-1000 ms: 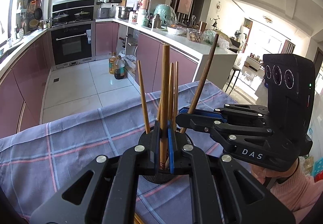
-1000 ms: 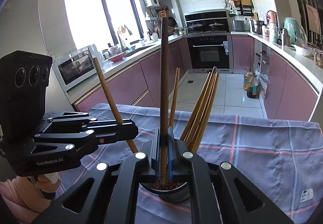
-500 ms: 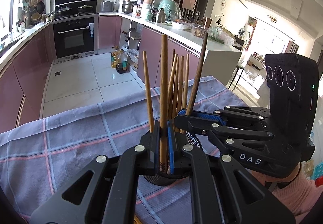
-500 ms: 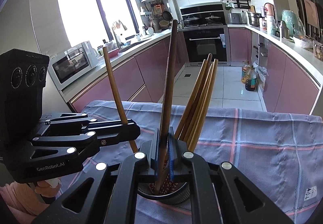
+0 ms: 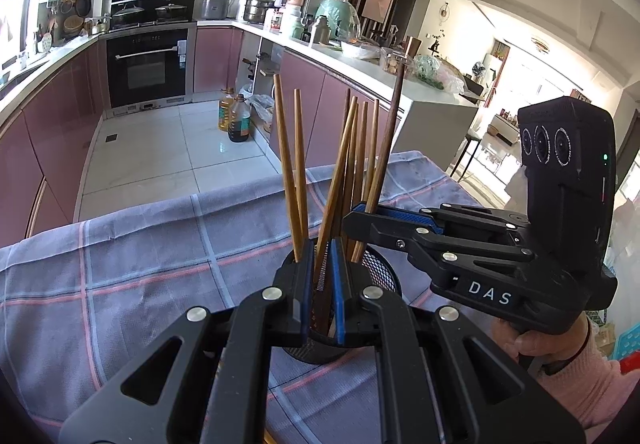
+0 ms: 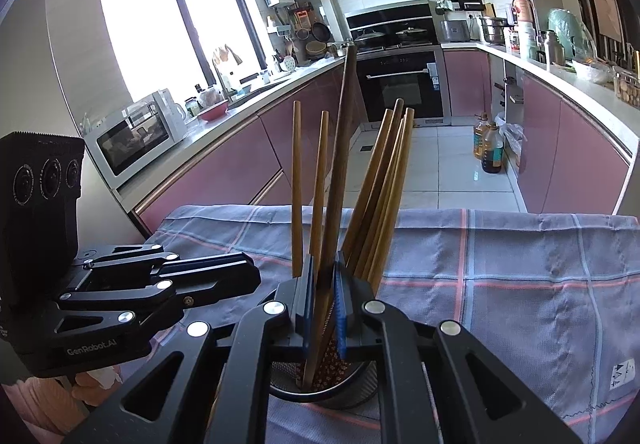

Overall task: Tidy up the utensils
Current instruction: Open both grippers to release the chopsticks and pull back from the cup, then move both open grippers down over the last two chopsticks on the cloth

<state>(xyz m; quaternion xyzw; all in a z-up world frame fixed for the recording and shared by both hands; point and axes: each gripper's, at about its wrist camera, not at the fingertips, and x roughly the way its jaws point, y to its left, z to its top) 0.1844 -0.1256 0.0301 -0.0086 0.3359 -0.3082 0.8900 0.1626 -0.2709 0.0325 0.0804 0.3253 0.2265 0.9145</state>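
A black mesh utensil holder (image 5: 380, 276) stands on the checked tablecloth and holds several wooden chopsticks (image 5: 360, 172). My left gripper (image 5: 322, 284) is just above the holder's near rim, slightly open, with no chopstick held; one leans loosely between its jaws. It shows at the left in the right wrist view (image 6: 224, 276). My right gripper (image 6: 322, 304) is shut on a dark brown chopstick (image 6: 340, 164) whose lower end is inside the holder (image 6: 320, 392). It shows at the right in the left wrist view (image 5: 360, 216), gripping the same chopstick (image 5: 390, 132).
The blue-grey checked tablecloth (image 5: 140, 264) covers the table, whose far edge drops to the kitchen floor. Pink cabinets, an oven (image 5: 150, 64) and counters lie beyond. Oil bottles (image 5: 234, 118) stand on the floor.
My left gripper has opened and let its chopstick drop into the holder. My right gripper has lowered its dark chopstick deeper into the holder. Both wrist views have pulled back a little.
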